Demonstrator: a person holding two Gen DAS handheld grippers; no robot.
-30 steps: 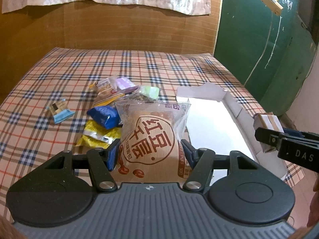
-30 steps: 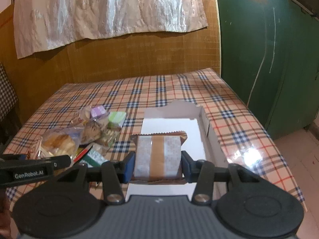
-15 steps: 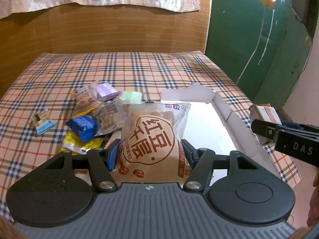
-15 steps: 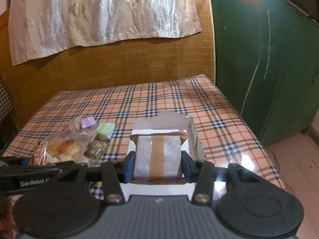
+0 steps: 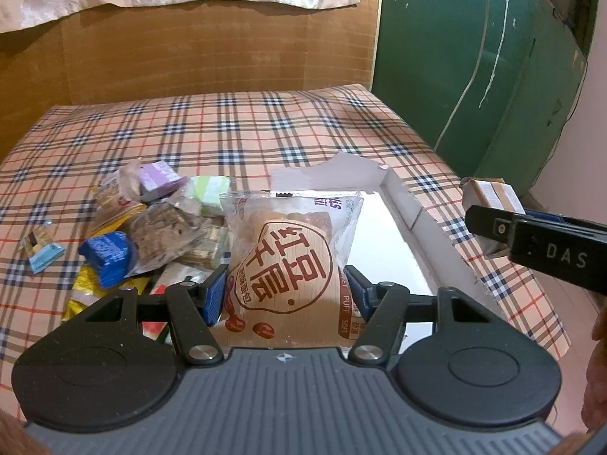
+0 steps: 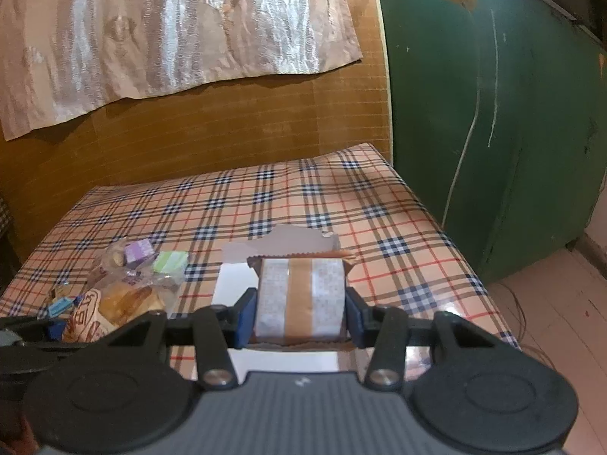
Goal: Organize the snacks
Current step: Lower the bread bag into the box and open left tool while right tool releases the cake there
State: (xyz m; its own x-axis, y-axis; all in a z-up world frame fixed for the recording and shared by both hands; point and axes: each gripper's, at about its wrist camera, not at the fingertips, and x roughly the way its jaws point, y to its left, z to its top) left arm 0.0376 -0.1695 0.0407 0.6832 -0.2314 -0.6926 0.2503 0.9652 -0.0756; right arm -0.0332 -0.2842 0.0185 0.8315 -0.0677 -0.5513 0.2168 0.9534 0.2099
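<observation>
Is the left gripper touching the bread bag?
Touching. The left wrist view shows both blue fingers of the left gripper pressed against the sides of the bread bag, which they hold up.

Brown wall (image 6: pixel 235 121), silvery cloth (image 6: pixel 170 22), green door (image 6: pixel 493 121), plaid tablecloth (image 5: pixel 227 129)

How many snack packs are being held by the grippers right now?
2: a bread bag in the left gripper, and a brown-striped pack in the right gripper. The rest lie piled on the table.
</observation>
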